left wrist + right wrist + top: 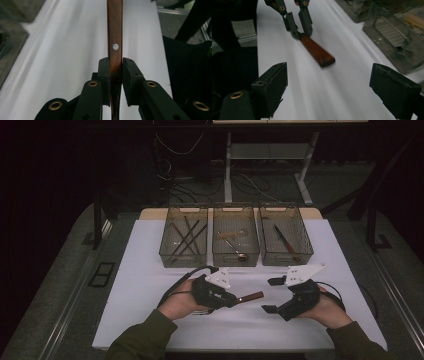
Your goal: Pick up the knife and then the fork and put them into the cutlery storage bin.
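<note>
My left gripper [234,300] is shut on a utensil with a reddish-brown wooden handle [251,296], which sticks out to the right, just above the white table top [150,285]. In the left gripper view the pads [104,72] clamp the handle [115,30] just below a silver rivet. My right gripper [272,295] stands open to the right of the handle's end, with nothing between its fingers. In the right gripper view, the wide-apart jaws of the right gripper [329,75] face the handle [317,52] and the left gripper [301,32] beyond it. The utensil's working end is hidden.
Three clear bins stand in a row at the back of the table. The left bin [165,251] holds several dark sticks, the middle bin [235,263] a spoon and a wooden piece, and the right bin [306,251] a knife. A desk frame [227,175] and cables lie beyond.
</note>
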